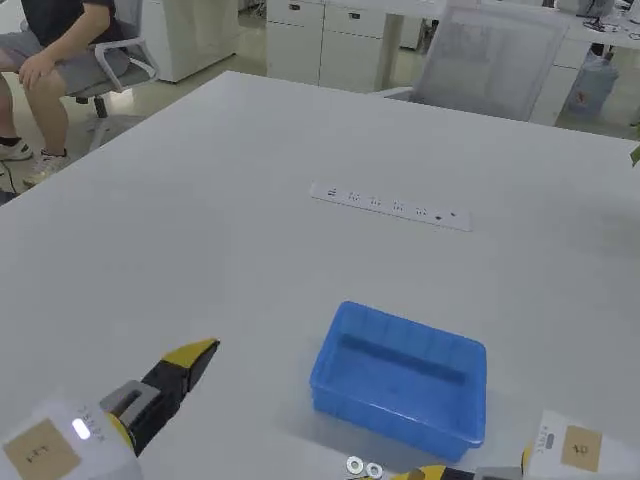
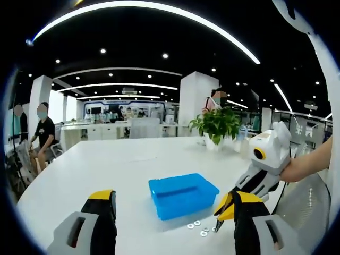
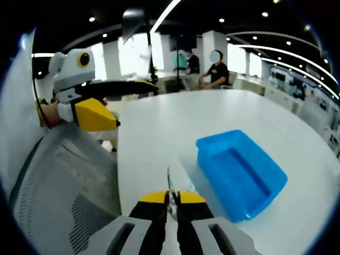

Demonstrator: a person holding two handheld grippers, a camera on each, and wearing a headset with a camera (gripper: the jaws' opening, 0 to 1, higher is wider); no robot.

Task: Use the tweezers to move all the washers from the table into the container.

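**A:** Where are the washers?
**B:** A small cluster of washers (image 1: 364, 467) lies on the white worktop (image 1: 230, 220), just on the near side of the blue container (image 1: 400, 380) and outside it

**A:** And the tweezers?
**B:** The right hand-held gripper (image 3: 171, 199) has its jaws pressed together on the tweezers (image 3: 169, 181), which stick out forward between the yellow tips. In the left gripper view the tips sit low over the worktop, just right of the washers

**A:** The other one?
**B:** The left hand-held gripper (image 2: 170, 196) has its jaws spread wide and holds nothing. It hangs over the near left of the worktop, well apart from the container

**A:** Anything else around?
**B:** A power strip (image 1: 390, 207) lies on the far side of the container, well apart from it. A person (image 1: 60, 40) sits on a chair (image 1: 122, 62) at the far left
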